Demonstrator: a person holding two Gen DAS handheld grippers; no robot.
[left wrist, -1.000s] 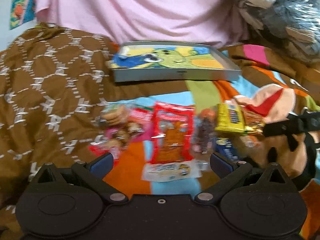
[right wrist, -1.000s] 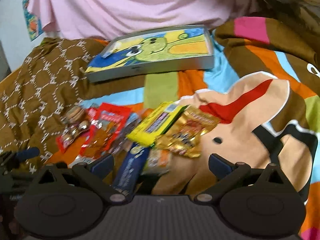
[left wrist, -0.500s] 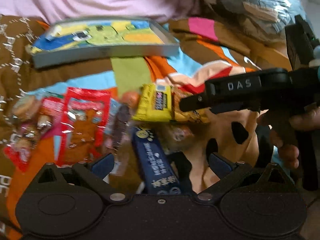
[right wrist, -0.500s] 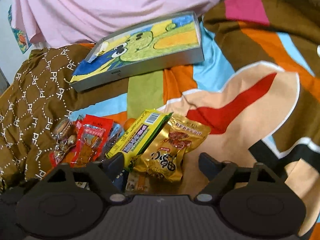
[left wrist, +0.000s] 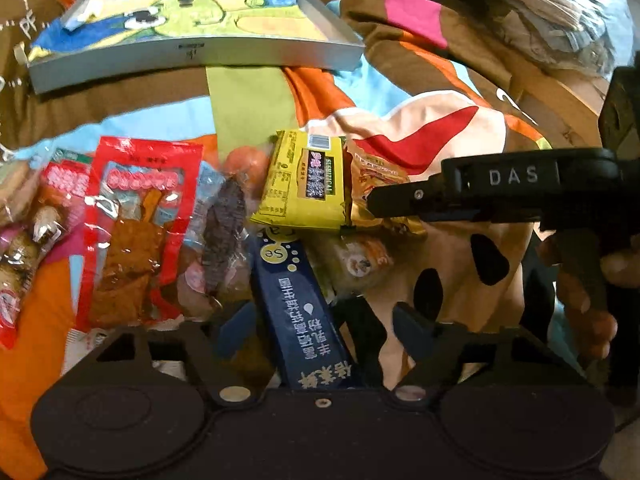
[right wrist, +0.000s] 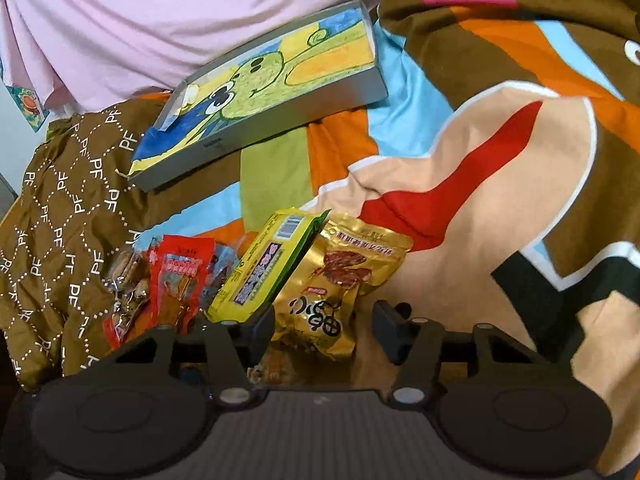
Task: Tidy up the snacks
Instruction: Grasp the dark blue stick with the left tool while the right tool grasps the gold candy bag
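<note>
I have both tools low over the snack pile on the bed. My right hand-held gripper (right wrist: 323, 322) stands open with nothing in it, its fingers straddling the gold pouch (right wrist: 338, 280), which lies straight ahead between them and partly under the yellow packet (right wrist: 264, 268) just to its left. My left hand-held gripper (left wrist: 320, 324) is also spread and empty, with the blue bar box (left wrist: 304, 304) running up between its fingers.

I judge the gold pouch to be light, with crinkly, slick foil and soft contents, so it would slide or buckle under a flat squeeze; I would pinch it across the near sealed edge, where the film is doubled and stiffer. The blue bar box looks stiffer and should take a grip across its narrow width. The yellow packet may drag along when the pouch lifts.

The open tin (right wrist: 280, 92) with the cartoon lining sits well ahead, beyond the pile, and looks like the place to put them.
</note>
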